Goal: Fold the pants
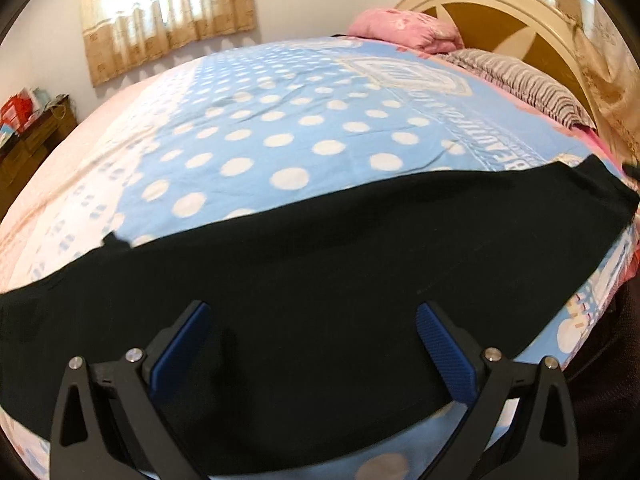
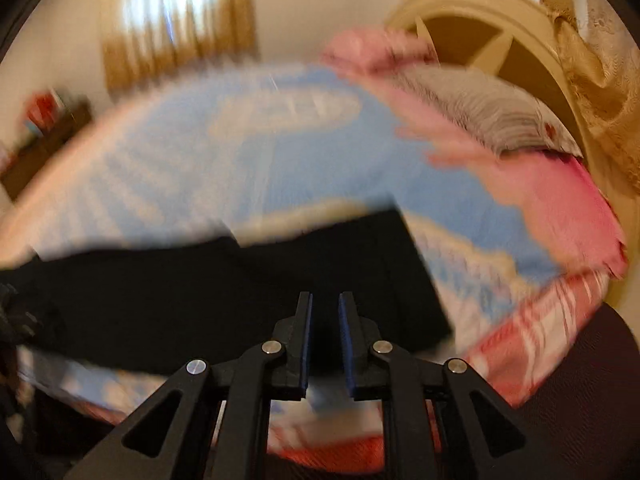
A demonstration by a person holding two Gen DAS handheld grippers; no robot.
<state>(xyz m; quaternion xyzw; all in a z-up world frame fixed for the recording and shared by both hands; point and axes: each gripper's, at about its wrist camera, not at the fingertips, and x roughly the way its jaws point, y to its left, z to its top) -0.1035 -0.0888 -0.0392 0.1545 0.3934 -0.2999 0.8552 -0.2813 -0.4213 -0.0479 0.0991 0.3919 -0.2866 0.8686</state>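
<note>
Left gripper (image 1: 312,344): my jaws wide apart, empty, over black pants (image 1: 340,264) | right gripper (image 2: 325,336): jaws nearly closed, narrow gap, apparently gripping nothing, view blurred | pants: flat, dark strip across near edge of dotted blue bed (image 1: 280,120) | step: likely pre-fold; next: grip one end.

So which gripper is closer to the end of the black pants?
Right. The right gripper hovers beside the pants' squared-off end, fingers nearly closed. The left gripper hangs wide open over their middle, far from either end.
</note>
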